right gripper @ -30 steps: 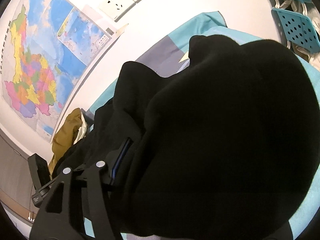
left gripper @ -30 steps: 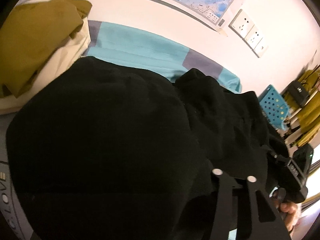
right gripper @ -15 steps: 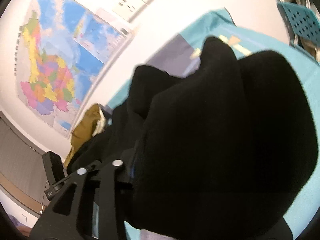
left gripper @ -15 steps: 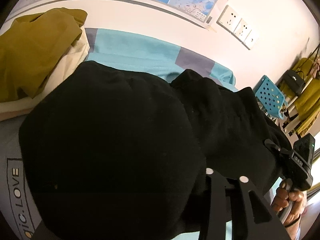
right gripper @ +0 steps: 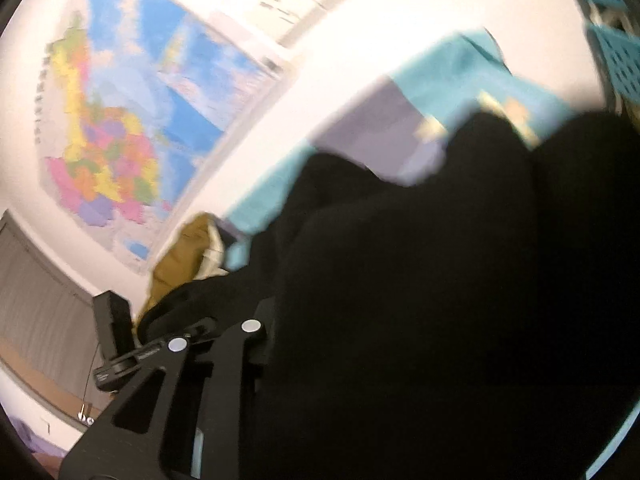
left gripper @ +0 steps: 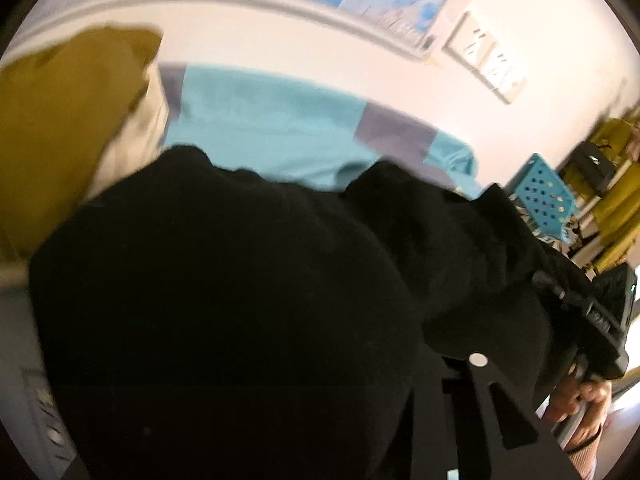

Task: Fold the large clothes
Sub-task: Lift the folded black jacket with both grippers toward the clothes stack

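Landmark: the black garment [left gripper: 224, 300]. It lies bunched on the bed [left gripper: 272, 128], over the teal sheet, with an ochre cloth pile [left gripper: 60, 128] at its left end and a teal basket [left gripper: 544, 196] beyond its right end. Its long axis appears to run left to right, along the wall.

The left gripper [left gripper: 460, 364] sits at the near edge of the garment, toward its right half. Its jaws are closing with black cloth between them; whether the pads already press cannot be told.

The right gripper [right gripper: 216, 338] sits at the same near edge. Its jaws are closing and cloth covers the tips, so its grip cannot be told either.

The garment lies ahead of and below both grippers.

The left view shows the person's hand [left gripper: 580, 400] on the right gripper's handle. The right view shows a wall map [right gripper: 132, 128].
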`<state>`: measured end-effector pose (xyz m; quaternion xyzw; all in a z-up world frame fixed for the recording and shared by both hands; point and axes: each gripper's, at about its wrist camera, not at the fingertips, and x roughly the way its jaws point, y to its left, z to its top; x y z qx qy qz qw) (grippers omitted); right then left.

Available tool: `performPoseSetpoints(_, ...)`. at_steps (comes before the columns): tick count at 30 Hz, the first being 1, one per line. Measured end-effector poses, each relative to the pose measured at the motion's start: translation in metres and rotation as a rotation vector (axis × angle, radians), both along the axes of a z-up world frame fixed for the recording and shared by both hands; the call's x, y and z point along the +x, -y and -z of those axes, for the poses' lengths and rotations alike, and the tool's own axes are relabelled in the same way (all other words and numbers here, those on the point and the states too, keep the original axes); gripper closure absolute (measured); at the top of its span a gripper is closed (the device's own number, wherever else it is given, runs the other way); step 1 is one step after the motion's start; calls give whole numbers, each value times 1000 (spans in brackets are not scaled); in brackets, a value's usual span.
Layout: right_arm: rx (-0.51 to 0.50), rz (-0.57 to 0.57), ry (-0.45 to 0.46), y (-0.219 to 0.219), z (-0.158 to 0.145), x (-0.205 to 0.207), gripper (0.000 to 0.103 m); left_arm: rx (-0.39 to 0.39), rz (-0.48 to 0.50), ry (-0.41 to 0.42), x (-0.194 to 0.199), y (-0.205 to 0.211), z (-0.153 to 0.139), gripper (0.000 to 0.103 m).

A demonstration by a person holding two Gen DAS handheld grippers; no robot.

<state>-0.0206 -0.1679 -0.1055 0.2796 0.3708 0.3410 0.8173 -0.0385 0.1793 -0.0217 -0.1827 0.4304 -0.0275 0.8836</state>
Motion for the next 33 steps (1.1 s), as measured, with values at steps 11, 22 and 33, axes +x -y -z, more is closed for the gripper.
performPoseSetpoints(11, 96, -150, 377, -88, -184, 6, 78, 80, -57, 279, 3, -85, -163, 75)
performPoseSetpoints(22, 274, -439, 489, -343, -233, 50, 78, 350, -487, 390, -28, -306, -234, 75)
performPoseSetpoints(33, 79, -699, 111, -458, -63, 29, 49, 148, -706, 111, -89, -447, -36, 53)
